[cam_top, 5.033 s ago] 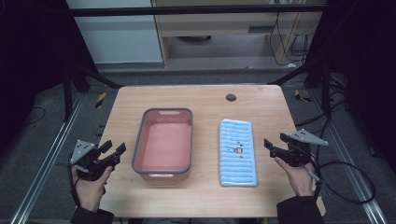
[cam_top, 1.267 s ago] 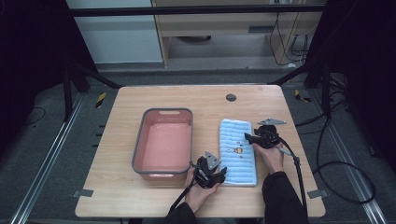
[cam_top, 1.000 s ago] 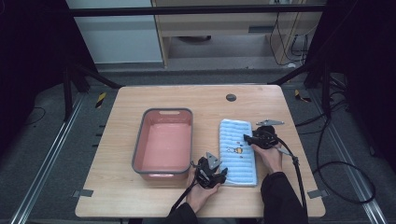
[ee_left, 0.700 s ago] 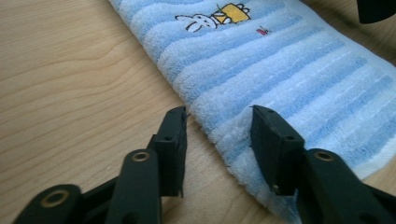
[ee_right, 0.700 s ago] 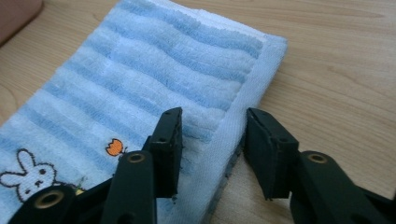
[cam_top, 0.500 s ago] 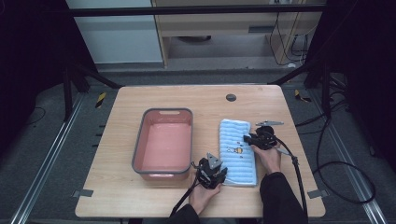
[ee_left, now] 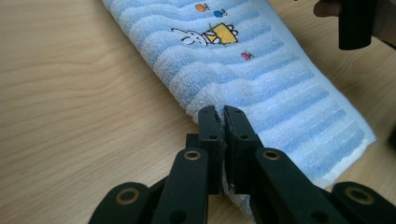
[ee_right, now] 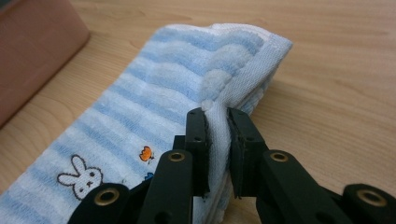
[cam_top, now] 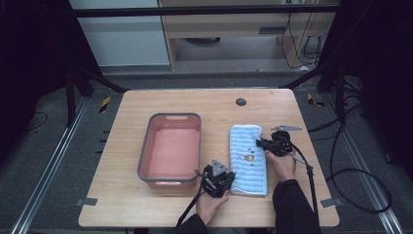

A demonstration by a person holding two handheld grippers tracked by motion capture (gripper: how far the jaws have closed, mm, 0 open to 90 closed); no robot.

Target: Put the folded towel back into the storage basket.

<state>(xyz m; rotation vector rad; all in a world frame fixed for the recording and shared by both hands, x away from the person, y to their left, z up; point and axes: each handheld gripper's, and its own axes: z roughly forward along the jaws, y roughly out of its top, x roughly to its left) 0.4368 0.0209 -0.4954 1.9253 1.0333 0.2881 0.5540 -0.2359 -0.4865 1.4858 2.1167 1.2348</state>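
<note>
Since five seconds ago, both grippers have moved inward from the table's (cam_top: 146, 204) outer edges. We see the left gripper (ee_left: 223, 116) clamped on the blue towel's (cam_top: 249, 158) near-left corner, the right gripper (ee_right: 216, 116) pinching its 3 o'clock edge. Bare wood lies beyond; the pink tub (cam_top: 171, 145) sits at 9 o'clock.

Towel (ee_left: 261, 70): looped terry cloth, showing soft and ribbed. Table (cam_top: 146, 102): showing matt wood grain. Tub (cam_top: 146, 146): appearing smooth plastic. Gripper jaws: looking matt black.
</note>
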